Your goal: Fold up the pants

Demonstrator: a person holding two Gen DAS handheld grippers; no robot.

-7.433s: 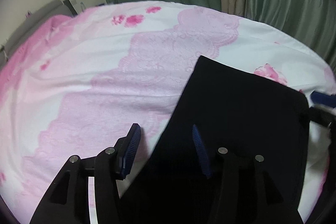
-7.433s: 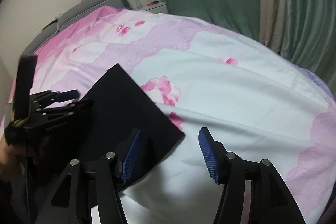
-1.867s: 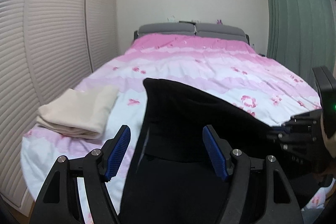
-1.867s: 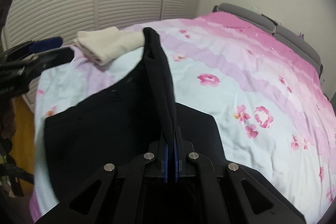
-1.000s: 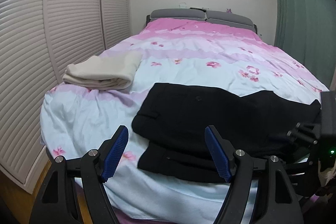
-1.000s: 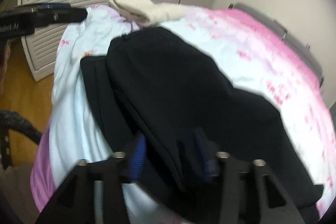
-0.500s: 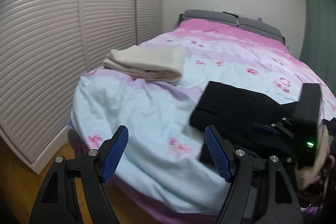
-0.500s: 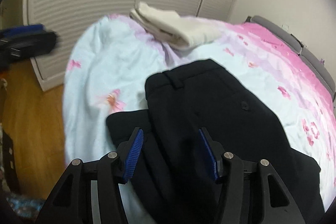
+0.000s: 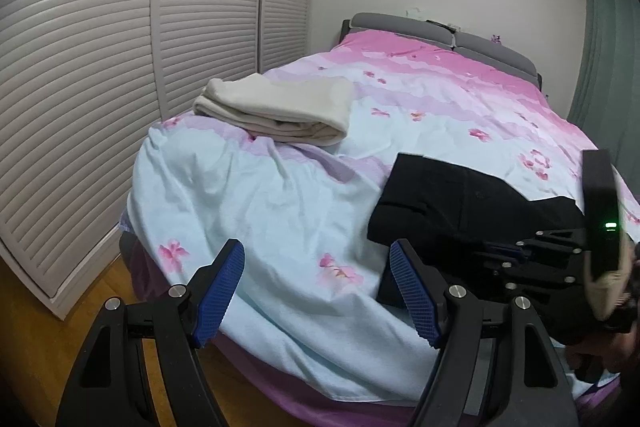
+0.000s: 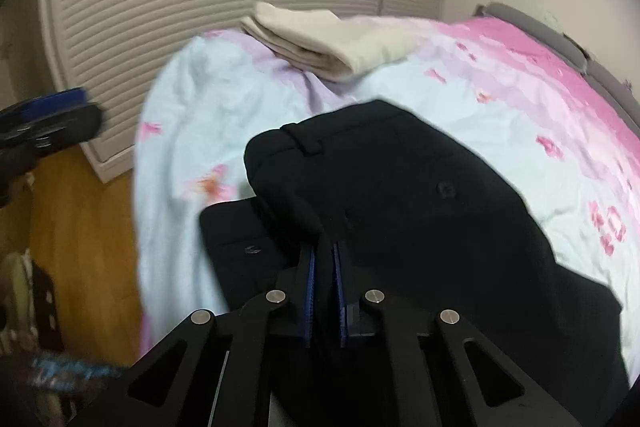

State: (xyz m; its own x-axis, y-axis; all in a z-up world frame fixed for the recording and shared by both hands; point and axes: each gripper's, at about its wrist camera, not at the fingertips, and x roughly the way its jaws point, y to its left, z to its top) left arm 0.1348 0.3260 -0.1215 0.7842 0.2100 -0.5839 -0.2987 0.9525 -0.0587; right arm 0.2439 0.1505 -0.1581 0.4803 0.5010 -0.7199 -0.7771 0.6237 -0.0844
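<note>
I'm looking down both cams at the bed (image 9: 280,195), pink and pale-blue flowered cover. The black pants (image 10: 400,195) are lying folded near the foot of the bed, toward the R side in the left wrist view, waistband end facing the shutter doors (image 9: 100,87).

The right gripper (image 10: 324,267) is clamping on the pants: its jaws have just been closing, and I'm seeing black fabric pinched between the blue pads (image 10: 310,275), which are standing nearly together. The grip is sitting on the edge of the upper layer, w/ a lower layer (a small button showing on it) lying flat underneath and sticking out to the left.

The left gripper (image 9: 316,291) is hanging over the near corner of the bed w/ its jaws wide apart and nothing between them; only bedcover is showing in the gap. It's sitting apart from the pants, which lie beyond its R finger.

A folded cream blanket (image 9: 276,111) is resting farther up the bed on the shutter-door side, well apart from the pants. Wood floor (image 10: 80,227) is showing beside the bed, grey headboard (image 9: 440,35) at the far end, green curtain (image 9: 600,47) at the R edge.
</note>
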